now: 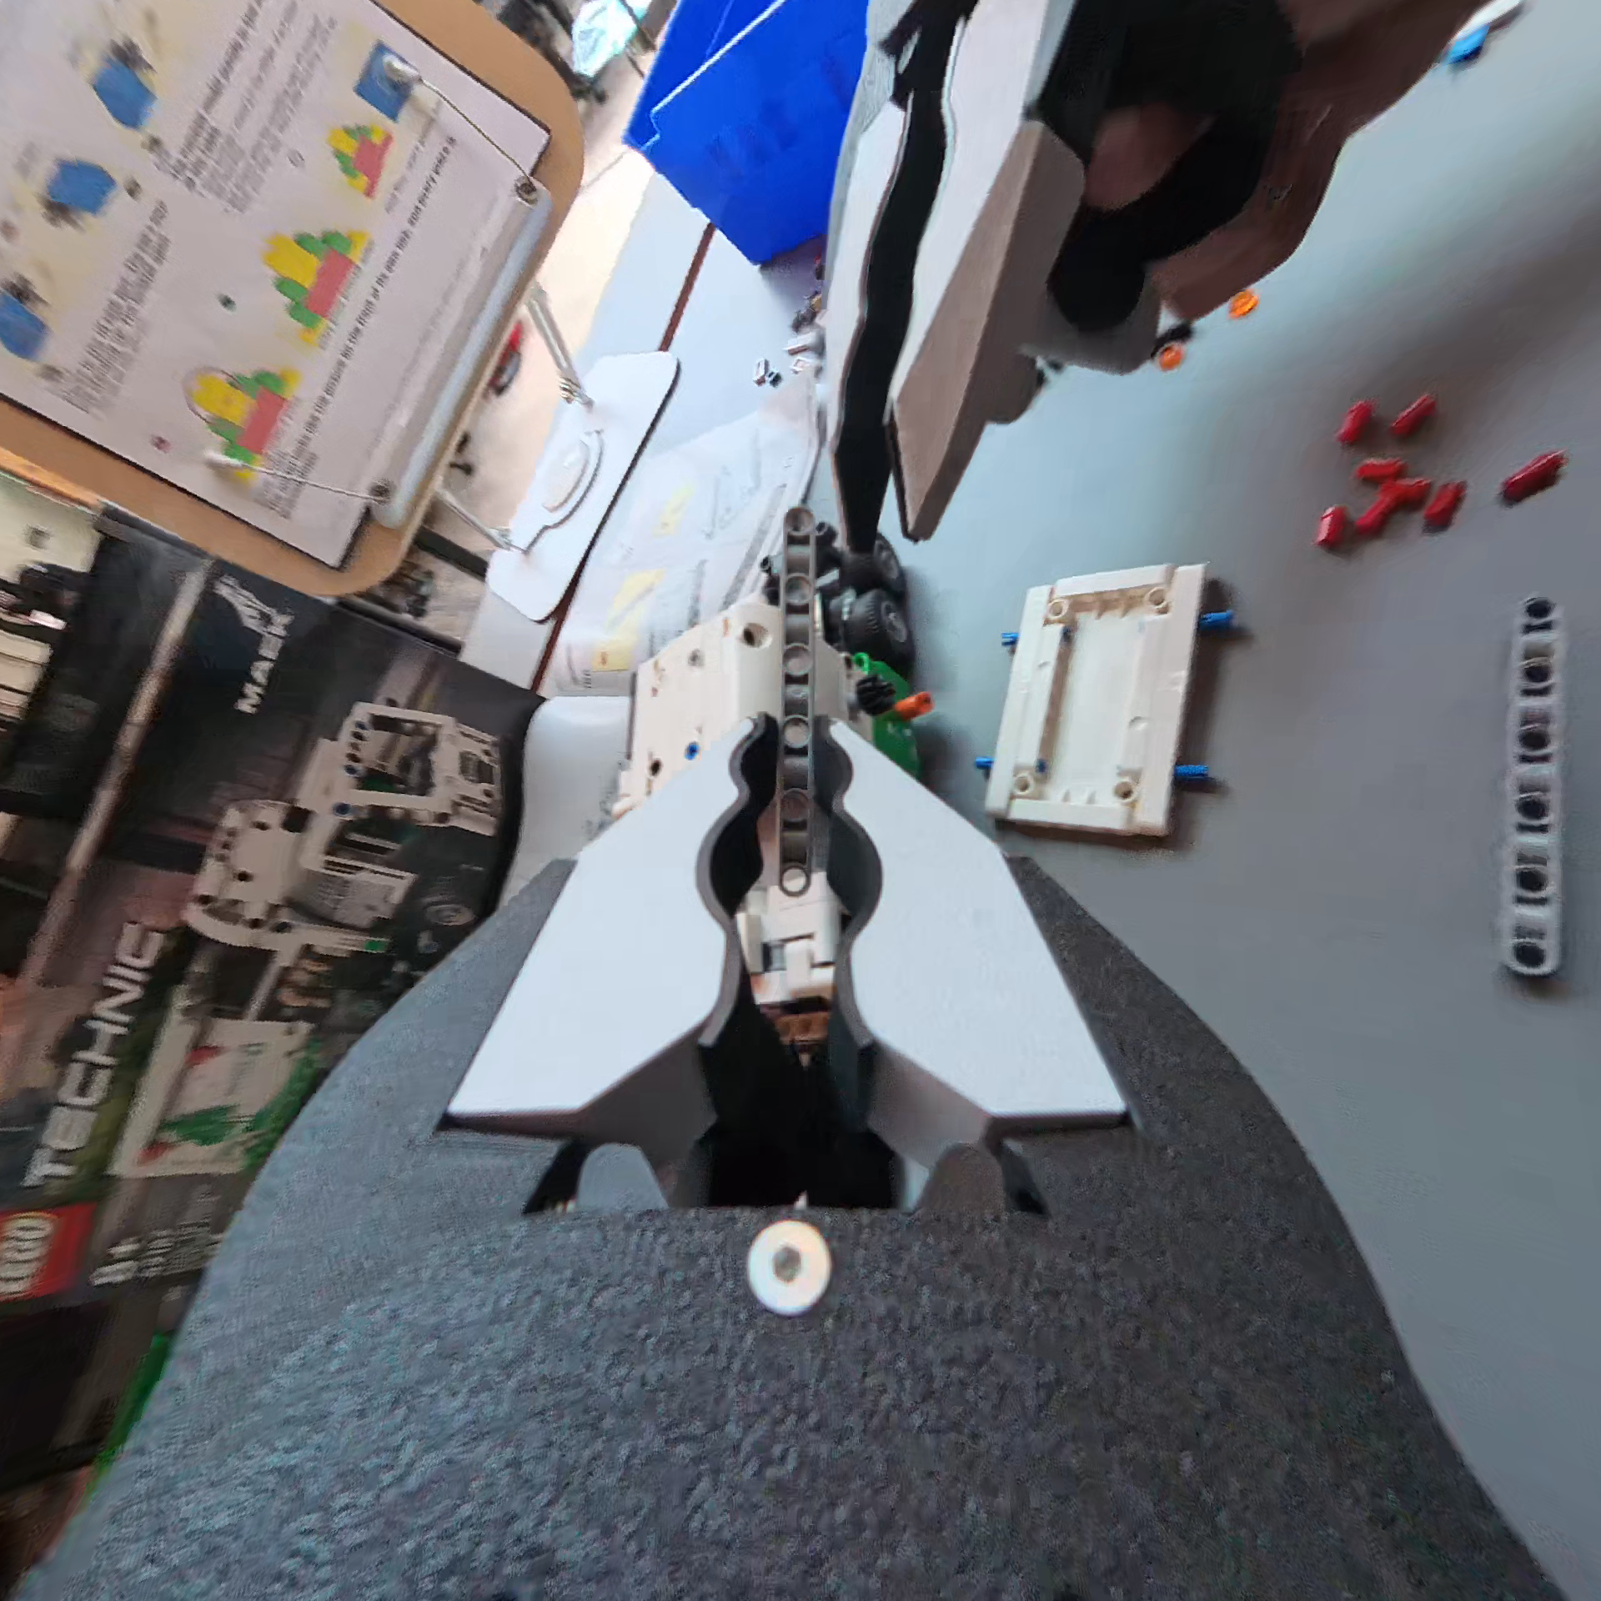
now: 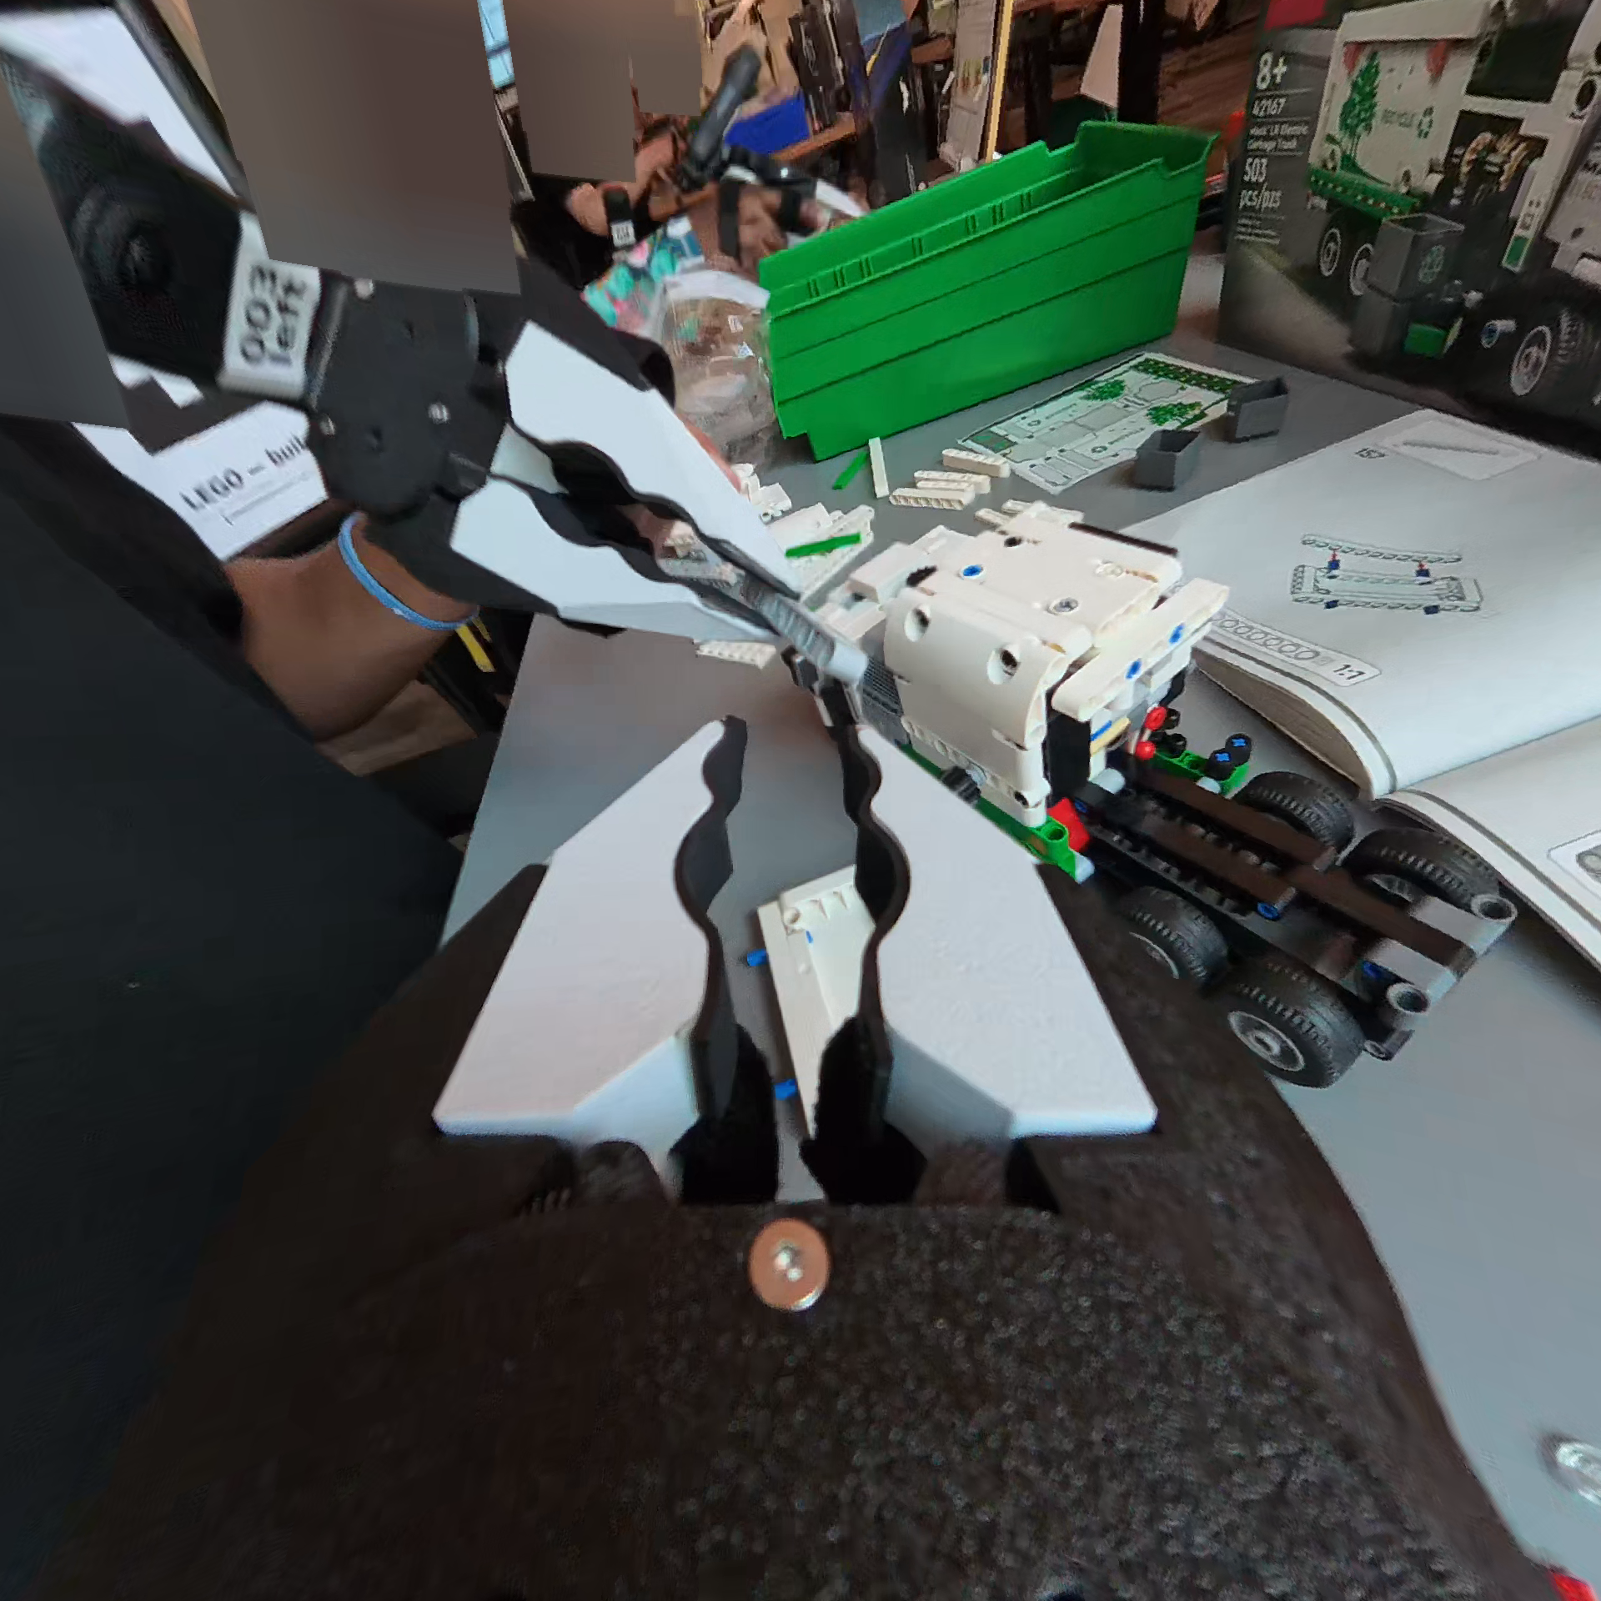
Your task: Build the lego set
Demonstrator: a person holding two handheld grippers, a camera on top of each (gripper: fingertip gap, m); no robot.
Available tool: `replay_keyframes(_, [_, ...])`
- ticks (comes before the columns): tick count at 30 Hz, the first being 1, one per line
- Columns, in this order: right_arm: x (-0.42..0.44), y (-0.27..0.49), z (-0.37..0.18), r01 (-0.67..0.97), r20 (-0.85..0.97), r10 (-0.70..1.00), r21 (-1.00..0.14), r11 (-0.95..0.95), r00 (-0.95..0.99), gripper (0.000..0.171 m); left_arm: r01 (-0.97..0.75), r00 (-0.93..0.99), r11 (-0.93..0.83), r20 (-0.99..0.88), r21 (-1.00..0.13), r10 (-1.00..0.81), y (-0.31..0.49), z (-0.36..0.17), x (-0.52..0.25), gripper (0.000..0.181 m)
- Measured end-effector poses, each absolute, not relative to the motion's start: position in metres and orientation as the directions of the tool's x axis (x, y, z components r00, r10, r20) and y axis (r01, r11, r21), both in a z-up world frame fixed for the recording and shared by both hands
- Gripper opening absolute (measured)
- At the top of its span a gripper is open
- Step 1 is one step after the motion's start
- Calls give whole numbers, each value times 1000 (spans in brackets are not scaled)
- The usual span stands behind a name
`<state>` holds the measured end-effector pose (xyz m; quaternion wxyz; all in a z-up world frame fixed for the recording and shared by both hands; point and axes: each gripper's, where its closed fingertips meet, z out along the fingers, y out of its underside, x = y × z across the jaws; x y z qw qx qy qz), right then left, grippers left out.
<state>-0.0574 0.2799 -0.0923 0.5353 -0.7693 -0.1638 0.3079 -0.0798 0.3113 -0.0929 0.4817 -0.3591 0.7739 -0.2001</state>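
Two hand-held grippers at work on the truck build. Left hand-held gripper [image 1: 795,736] clenched on a long grey holed beam [image 1: 798,658], held lengthwise between the fingers and pointing toward 12 o'clock at the white cab of the truck model [image 2: 1022,641]. Right hand-held gripper [image 2: 793,736] released, fingers parted, nothing between them, hovering over the grey bench [image 2: 606,693].

Step in hand, by judgement: bringing the beam to the side of the cab for fitting. Seen from the right wrist, beam tip touching or just short of the cab's rear edge; could not tell which. Next move probably called for lining the beam's holes up with the pins on the cab and pressing home, with the right hand-held gripper free to brace the chassis.

White panel [image 1: 1096,702] with blue pins lay flat at 3 o'clock of the left fingers, a second grey beam [image 1: 1533,784] farther that way, red pins [image 1: 1395,494] toward 2 o'clock. Same panel showed under the right gripper's gap.
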Motion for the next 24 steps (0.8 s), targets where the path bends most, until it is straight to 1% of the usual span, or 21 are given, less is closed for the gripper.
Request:
replay_keyframes(2, [-57,280,-83,-146,-350,586,-919,-367,731,23,-346,-261,740,-699,-576,-666,314,-91,-76,6])
replay_keyframes(4, [-53,282,-78,-182,-368,577,-917,-356,729,23,-329,-243,794,-767,-512,-595,314,-91,-73,7])
replay_keyframes(6, [-51,284,-84,-166,-360,559,-915,-368,747,22,-320,-233,826,-806,-465,-544,314,-91,-71,6])
replay_keyframes(8, [-49,286,-88,-149,-345,541,-916,-373,767,22,-322,-230,836,-820,-443,-524,314,-93,-70,6])
replay_keyframes(19, [-43,291,-91,-182,-373,504,-903,-389,779,21,-303,-212,829,-815,-469,-539,308,-88,-72,6])
replay_keyframes(24, [-46,288,-86,-217,-410,527,-895,-390,744,21,-276,-216,831,-811,-484,-544,298,-87,-71,6])
